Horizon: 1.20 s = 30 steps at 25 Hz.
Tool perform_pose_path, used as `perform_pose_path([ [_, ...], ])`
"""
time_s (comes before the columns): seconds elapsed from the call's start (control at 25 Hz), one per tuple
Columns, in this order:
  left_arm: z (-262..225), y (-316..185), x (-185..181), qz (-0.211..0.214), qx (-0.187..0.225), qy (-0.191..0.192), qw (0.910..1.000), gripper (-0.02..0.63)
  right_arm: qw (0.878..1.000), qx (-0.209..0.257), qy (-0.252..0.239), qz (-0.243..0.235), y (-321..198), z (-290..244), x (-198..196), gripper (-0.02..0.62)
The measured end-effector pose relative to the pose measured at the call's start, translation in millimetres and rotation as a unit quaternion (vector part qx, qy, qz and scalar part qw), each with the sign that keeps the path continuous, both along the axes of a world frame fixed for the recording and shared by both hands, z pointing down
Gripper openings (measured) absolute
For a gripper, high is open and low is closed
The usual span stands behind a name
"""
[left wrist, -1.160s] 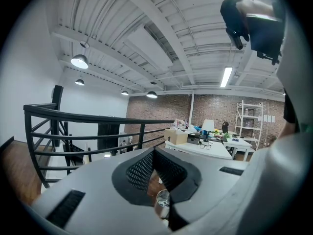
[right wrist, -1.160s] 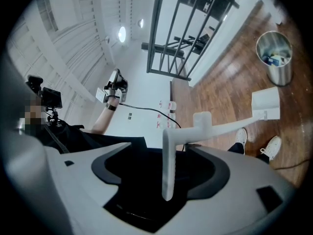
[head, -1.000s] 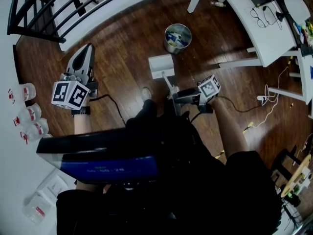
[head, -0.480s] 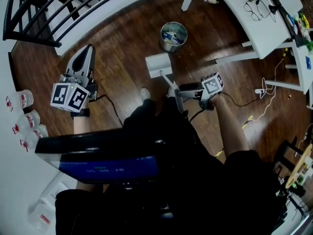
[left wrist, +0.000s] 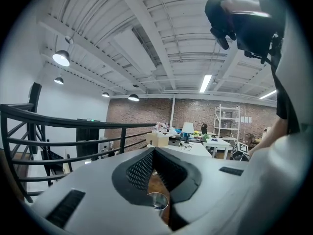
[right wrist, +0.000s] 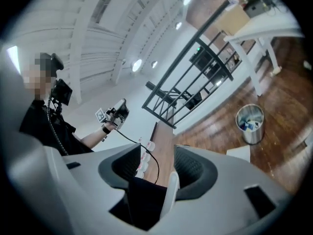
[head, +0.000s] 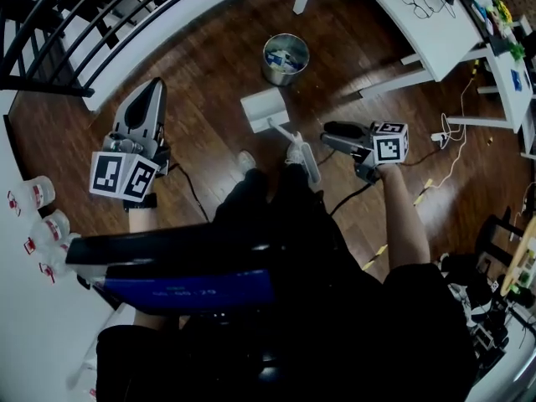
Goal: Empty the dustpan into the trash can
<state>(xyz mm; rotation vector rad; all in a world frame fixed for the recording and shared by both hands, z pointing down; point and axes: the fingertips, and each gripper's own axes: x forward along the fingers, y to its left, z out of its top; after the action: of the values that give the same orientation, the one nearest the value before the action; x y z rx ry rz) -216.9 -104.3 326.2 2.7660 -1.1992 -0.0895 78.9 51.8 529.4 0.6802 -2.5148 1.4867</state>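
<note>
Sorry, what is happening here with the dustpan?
A person works with a gripper in each hand. The white dustpan stands on the floor near the trash can, not yet lifted to it. The right gripper has just been closing its jaws with the dustpan's handle in the gap, but is not clamped on it. The left gripper is shut, empty, held aside.

Right gripper (head: 329, 131) higher, clear of dustpan handle (head: 308, 164); jaws narrower, empty.
</note>
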Motion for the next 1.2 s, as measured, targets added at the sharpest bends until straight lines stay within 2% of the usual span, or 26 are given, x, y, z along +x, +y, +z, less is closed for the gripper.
perform_pose_path([
  [0.12, -3, 2, 4, 0.005, 0.004, -0.002, 1.0000, 0.003, 0.998, 0.062, 0.023, -0.011, -3, -32, -6, 0.212],
  [0.24, -11, 7, 11, 0.006, 0.012, -0.002, 0.9999, 0.003, 0.991, 0.125, 0.041, -0.035, -8, -66, -13, 0.131],
  [0.4, -24, 23, 27, 0.011, 0.025, -0.002, 0.9996, 0.003, 0.977, 0.199, 0.035, -0.061, -7, -110, -21, 0.076],
  [0.56, -36, 55, 57, 0.016, 0.039, -0.004, 0.9991, 0.003, 0.958, 0.263, 0.051, -0.108, 12, -150, -19, 0.021],
  [0.68, -47, 88, 87, 0.009, 0.055, -0.008, 0.9984, 0.003, 0.937, 0.311, 0.055, -0.152, 34, -185, -11, 0.021],
  [0.84, -64, 145, 120, -0.027, 0.071, -0.001, 0.9971, 0.003, 0.924, 0.345, 0.014, -0.167, 68, -225, 12, 0.000],
  [1.0, -82, 203, 145, -0.071, 0.084, -0.001, 0.9939, 0.003, 0.913, 0.367, 0.018, -0.178, 100, -230, 40, 0.000],
  [1.2, -90, 262, 155, -0.101, 0.082, -0.018, 0.9913, 0.003, 0.905, 0.400, 0.016, -0.142, 125, -234, 52, 0.000],
])
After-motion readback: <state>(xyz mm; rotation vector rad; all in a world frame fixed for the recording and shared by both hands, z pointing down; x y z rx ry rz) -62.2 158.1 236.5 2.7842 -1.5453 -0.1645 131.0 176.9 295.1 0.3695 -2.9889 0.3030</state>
